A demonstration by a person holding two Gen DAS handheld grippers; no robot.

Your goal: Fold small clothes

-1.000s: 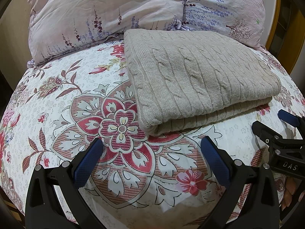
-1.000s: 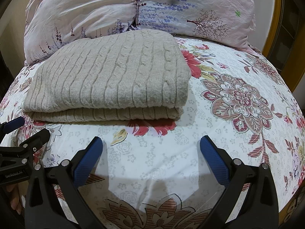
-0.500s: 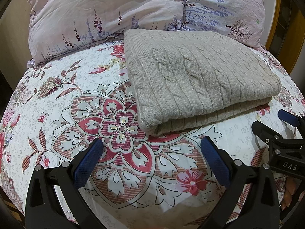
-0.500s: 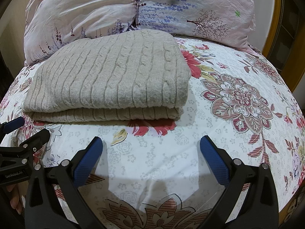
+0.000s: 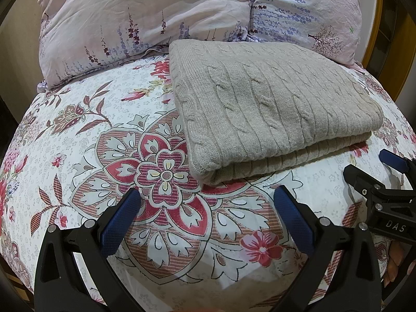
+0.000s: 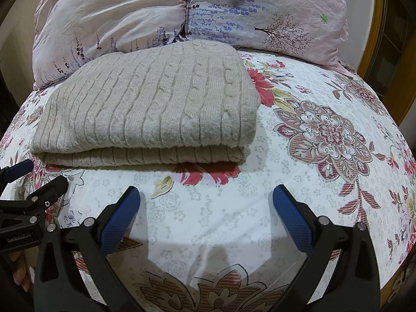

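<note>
Floral bedsheet covers the bed, with two pale lavender-print pillows propped at its head. On the sheet, just in front of the pillows, lies a beige cable-knit sweater, folded into a neat rectangle. The left claw hovers near the sweater's front corner, blue pads spread wide and holding nothing. The right claw hangs beside it, likewise spread wide and empty, clear of the sweater's folded edge.
</note>
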